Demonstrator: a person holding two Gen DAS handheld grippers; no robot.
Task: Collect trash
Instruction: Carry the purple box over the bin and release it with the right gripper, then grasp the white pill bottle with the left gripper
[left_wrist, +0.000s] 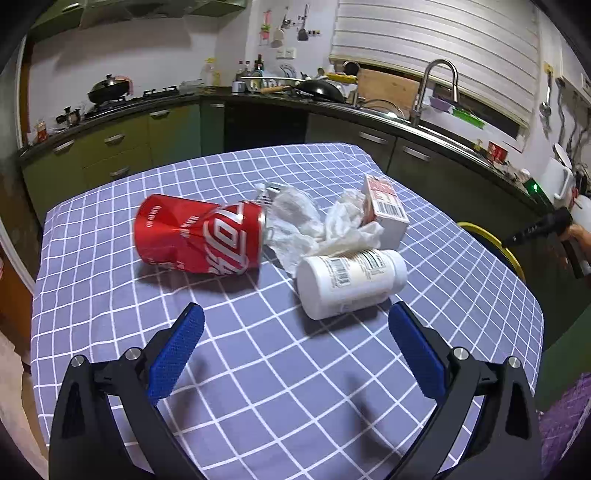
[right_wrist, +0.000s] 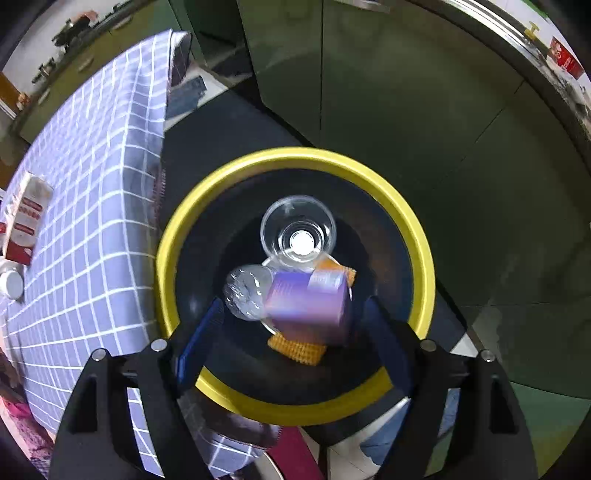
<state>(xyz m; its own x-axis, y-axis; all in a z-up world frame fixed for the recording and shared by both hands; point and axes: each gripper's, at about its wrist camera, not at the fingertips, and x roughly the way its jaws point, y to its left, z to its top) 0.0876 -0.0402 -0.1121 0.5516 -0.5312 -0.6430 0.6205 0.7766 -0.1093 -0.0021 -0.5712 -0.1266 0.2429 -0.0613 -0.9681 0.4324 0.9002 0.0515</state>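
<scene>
In the left wrist view a crushed red cola can (left_wrist: 199, 236), crumpled white paper (left_wrist: 314, 225), a white pill bottle (left_wrist: 351, 282) on its side and a small red-and-white carton (left_wrist: 384, 206) lie on the checked tablecloth (left_wrist: 277, 369). My left gripper (left_wrist: 295, 332) is open and empty, just short of the bottle. In the right wrist view my right gripper (right_wrist: 295, 317) is open above a yellow-rimmed black bin (right_wrist: 170, 258). A blurred purple box (right_wrist: 310, 306) is between the fingers, over the bin. The bin holds a clear cup (right_wrist: 299, 232), a clear bottle (right_wrist: 247, 291) and an orange item (right_wrist: 299, 349).
Green kitchen cabinets (left_wrist: 110, 147) and a counter with sink and tap (left_wrist: 436, 88) run behind the table. The bin's yellow rim (left_wrist: 491, 236) shows off the table's right edge. The carton (right_wrist: 26, 218) and pill bottle (right_wrist: 11, 282) lie at the table's left in the right wrist view.
</scene>
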